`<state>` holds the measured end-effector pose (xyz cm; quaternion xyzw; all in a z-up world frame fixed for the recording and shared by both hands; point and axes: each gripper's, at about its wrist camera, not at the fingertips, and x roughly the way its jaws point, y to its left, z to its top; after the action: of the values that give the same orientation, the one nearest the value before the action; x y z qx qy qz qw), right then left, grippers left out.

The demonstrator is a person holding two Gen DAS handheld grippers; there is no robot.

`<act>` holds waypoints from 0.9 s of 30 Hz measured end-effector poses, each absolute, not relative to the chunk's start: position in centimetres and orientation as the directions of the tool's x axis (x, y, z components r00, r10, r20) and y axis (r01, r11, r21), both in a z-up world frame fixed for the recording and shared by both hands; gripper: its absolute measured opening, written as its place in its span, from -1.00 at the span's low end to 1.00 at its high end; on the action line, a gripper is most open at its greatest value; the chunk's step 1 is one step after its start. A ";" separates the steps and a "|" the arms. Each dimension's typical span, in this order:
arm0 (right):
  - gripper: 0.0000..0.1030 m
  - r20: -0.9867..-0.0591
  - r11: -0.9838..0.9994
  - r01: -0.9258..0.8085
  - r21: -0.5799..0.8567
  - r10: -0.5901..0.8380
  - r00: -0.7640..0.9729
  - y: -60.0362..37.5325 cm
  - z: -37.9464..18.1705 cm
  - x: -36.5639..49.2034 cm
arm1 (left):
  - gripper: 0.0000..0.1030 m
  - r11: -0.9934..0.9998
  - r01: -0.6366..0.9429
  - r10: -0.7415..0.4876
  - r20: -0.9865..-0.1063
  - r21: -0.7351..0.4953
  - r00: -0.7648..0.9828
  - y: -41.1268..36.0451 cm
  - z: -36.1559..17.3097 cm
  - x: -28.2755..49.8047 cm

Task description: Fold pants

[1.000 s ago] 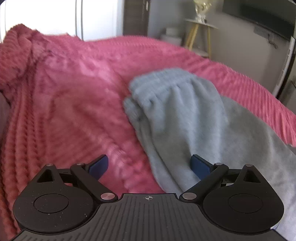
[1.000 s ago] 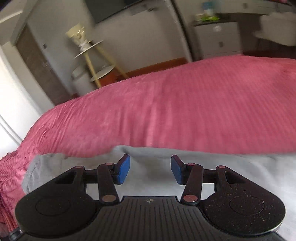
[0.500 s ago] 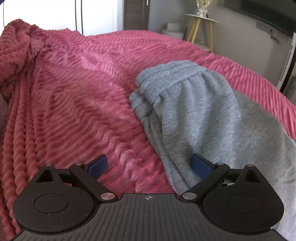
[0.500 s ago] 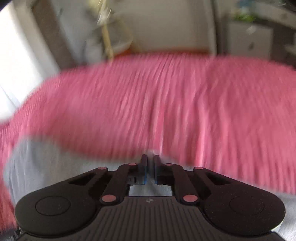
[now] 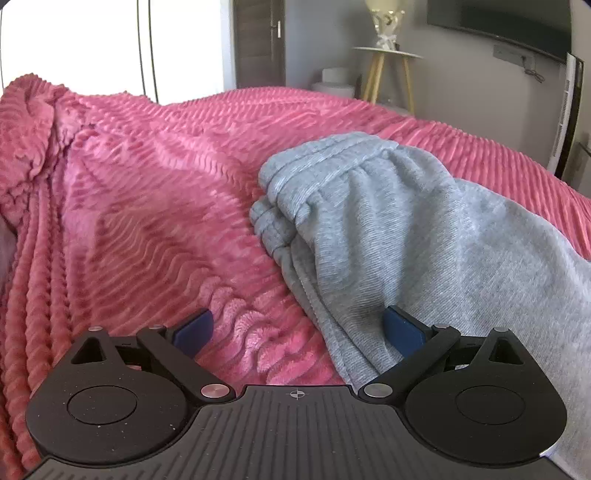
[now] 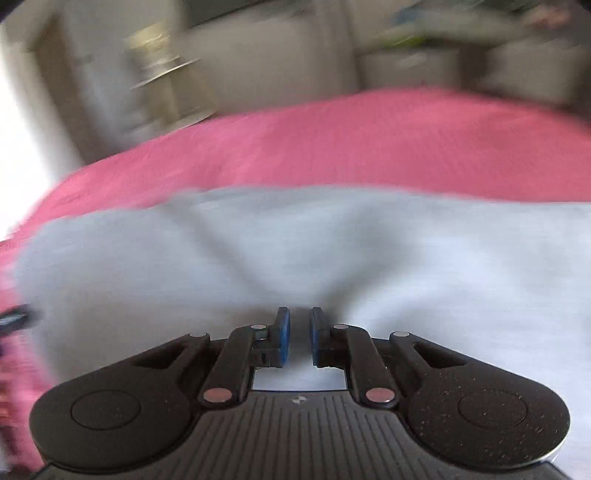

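Grey sweatpants (image 5: 388,229) lie on a pink ribbed blanket (image 5: 147,206), with the gathered waistband (image 5: 317,166) at their far left end. My left gripper (image 5: 297,328) hovers open at the pants' near edge, its right pad (image 5: 402,328) over the grey cloth and its left pad (image 5: 194,326) over the blanket. The right wrist view is blurred by motion. There the pants (image 6: 258,251) spread across the middle, and creases run in toward my right gripper (image 6: 300,321). Its jaws stand nearly together and are opening slightly, with a pinch of grey cloth between them.
The blanket bunches into a heap (image 5: 26,136) at the far left. Beyond the bed stand a small wooden-legged side table (image 5: 388,70) holding a lamp, a dark door (image 5: 258,40) and a wall-mounted screen (image 5: 498,22).
My right gripper went from open to nearly shut and swept sideways, so the pants now fill more of its view, creased toward the pads. The left gripper has stayed open and almost still.
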<state>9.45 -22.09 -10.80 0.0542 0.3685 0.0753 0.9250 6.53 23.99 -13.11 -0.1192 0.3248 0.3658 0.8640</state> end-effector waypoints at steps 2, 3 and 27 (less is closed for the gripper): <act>-0.34 -0.685 0.991 0.118 0.062 -0.044 0.727 -24.8 -9.9 7.7 | 0.97 0.704 -0.709 0.566 -0.640 0.048 0.519 23.7 -13.0 6.7; 0.13 -0.692 0.979 0.181 0.093 -0.067 0.718 -26.0 -9.4 6.8 | 0.95 0.707 -0.705 0.573 -0.634 0.062 0.519 23.5 -12.9 6.8; 0.89 -0.775 0.877 0.422 0.231 -0.097 0.625 -33.5 -9.5 -1.8 | 0.95 0.824 -0.496 0.234 -0.633 -0.274 0.738 25.4 -10.7 7.0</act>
<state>-1.78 -33.49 -9.46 0.1998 0.4073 -0.1478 0.8788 7.01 25.36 -10.74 -0.2178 0.3008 0.2011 0.9064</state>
